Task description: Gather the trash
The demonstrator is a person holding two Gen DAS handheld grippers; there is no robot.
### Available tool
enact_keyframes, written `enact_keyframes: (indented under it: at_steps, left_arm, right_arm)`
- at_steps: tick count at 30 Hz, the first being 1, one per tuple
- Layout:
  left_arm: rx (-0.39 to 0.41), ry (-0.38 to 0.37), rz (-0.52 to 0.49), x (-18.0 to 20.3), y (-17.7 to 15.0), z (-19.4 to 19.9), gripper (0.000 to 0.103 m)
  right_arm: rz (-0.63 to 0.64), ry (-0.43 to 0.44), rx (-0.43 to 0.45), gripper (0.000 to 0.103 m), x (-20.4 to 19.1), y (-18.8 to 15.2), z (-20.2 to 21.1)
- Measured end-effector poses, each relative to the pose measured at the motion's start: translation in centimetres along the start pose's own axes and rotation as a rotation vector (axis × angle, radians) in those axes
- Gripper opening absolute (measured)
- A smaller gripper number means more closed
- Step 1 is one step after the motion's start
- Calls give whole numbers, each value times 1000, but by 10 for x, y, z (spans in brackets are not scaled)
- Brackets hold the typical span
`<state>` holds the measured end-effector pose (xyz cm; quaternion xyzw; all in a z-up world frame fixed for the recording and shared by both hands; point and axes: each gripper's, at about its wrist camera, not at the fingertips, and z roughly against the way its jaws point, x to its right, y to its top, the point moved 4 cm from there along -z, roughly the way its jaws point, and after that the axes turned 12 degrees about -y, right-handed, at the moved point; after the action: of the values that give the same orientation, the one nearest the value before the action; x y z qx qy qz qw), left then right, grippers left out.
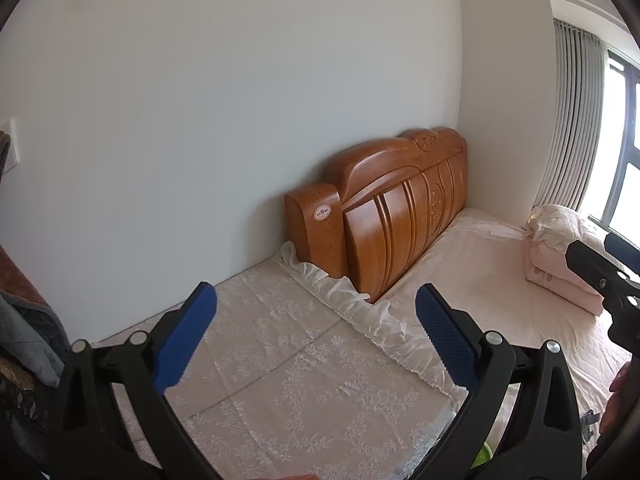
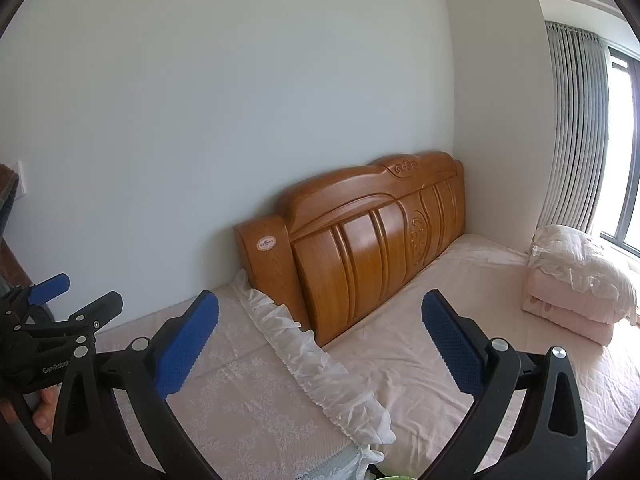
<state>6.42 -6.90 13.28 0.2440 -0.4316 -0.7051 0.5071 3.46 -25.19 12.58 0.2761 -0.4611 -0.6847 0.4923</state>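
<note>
No trash item shows in either view. My left gripper [image 1: 316,296] is open with nothing between its blue pads, held above a lace-covered surface [image 1: 280,360] beside the bed. My right gripper [image 2: 320,300] is open too and holds nothing, hovering over the frilled edge [image 2: 304,352] where the lace cover meets the bed. In the left wrist view, the right gripper [image 1: 600,272] juts in from the right edge. The left gripper [image 2: 60,304] appears at the left of the right wrist view, a hand [image 2: 42,412] on its grip. A green sliver [image 1: 482,456] peeks out at the bottom; I cannot tell what it is.
A carved wooden headboard [image 2: 372,240] leans against the white wall. The bed [image 2: 460,340] has a pale pink sheet, with a folded pink quilt and pillow [image 2: 576,280] at the far right. Grey curtains [image 2: 576,128] and a window stand behind. Dark cloth [image 1: 24,320] hangs at the left edge.
</note>
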Motion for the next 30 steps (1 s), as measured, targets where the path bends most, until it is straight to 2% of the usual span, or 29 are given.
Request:
enact_keyframes:
  at_steps: [30]
  left_arm:
    - [-11, -23, -5, 0, -4, -4, 95]
  right_arm:
    - [0, -9, -3, 101, 0, -5, 4]
